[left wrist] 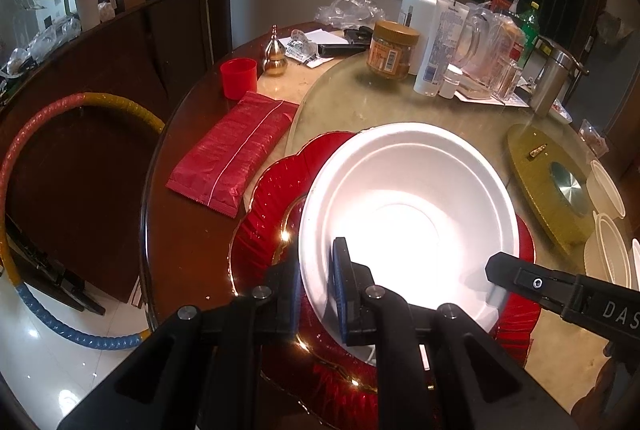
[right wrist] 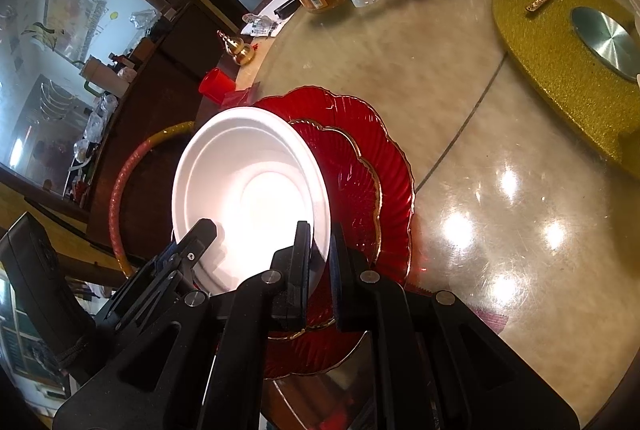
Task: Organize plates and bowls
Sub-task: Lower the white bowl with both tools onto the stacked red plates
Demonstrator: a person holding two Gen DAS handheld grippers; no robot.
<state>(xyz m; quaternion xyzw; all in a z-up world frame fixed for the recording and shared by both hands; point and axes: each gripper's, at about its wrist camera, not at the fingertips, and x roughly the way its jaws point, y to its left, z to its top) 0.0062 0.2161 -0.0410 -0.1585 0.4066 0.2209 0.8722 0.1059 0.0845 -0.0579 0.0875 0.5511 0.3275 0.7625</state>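
A white foam bowl [left wrist: 408, 205] sits tilted on two stacked red scalloped plates [left wrist: 268, 213] with gold rims, at the near edge of the round table. My left gripper [left wrist: 316, 282] is shut on the bowl's near left rim. My right gripper [right wrist: 322, 262] is shut on the bowl's right rim; one of its fingers [left wrist: 532, 280] shows at the right of the left wrist view. In the right wrist view the bowl [right wrist: 248, 193] overlaps the smaller red plate [right wrist: 352, 189], which lies on the larger red plate [right wrist: 392, 165].
A red packet [left wrist: 232, 149] and red cup [left wrist: 239, 77] lie left of the plates. A gold turntable disc [left wrist: 548, 185] and more white bowls [left wrist: 608, 226] sit right. Jars, bottles and glasses [left wrist: 436, 41] crowd the far side. A hoop [left wrist: 24, 157] leans off the table.
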